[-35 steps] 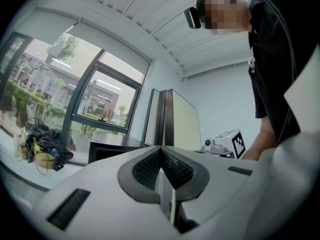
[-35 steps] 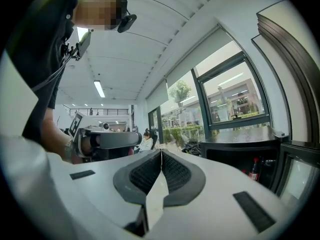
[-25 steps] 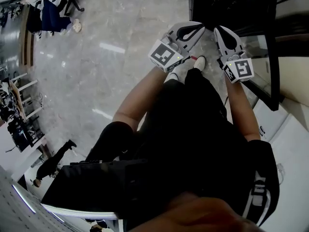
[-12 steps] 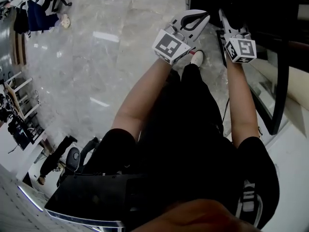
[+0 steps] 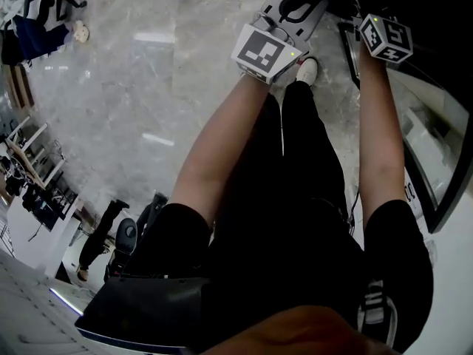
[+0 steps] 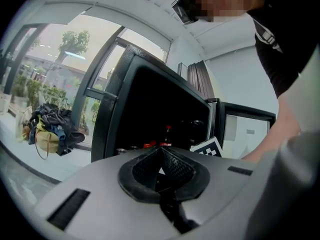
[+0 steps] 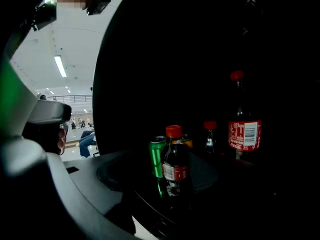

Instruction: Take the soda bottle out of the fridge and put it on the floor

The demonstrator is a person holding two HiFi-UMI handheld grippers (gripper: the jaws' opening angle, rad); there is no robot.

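Note:
A small dark soda bottle [image 7: 175, 159] with a red cap stands in the dark fridge [image 6: 150, 109], close in front of my right gripper [image 7: 172, 196]. That gripper's jaws are opening; the bottle stands in line with the gap and neither pad touches it. In the head view only its marker cube [image 5: 386, 37] shows, at the fridge opening. My left gripper [image 6: 161, 169] is shut on nothing and hangs outside the fridge, left of the right one [image 5: 295, 2].
A green can [image 7: 157, 156] stands just left of the small bottle. Farther back are another small bottle [image 7: 210, 133] and a tall cola bottle [image 7: 243, 126]. The fridge's glass door [image 5: 436, 161] stands open at the right. Grey marble floor [image 5: 133, 87] spreads to the left.
Both grippers have moved forward toward the fridge. The right one has gone into the dark opening, so its jaws no longer show in the head view.

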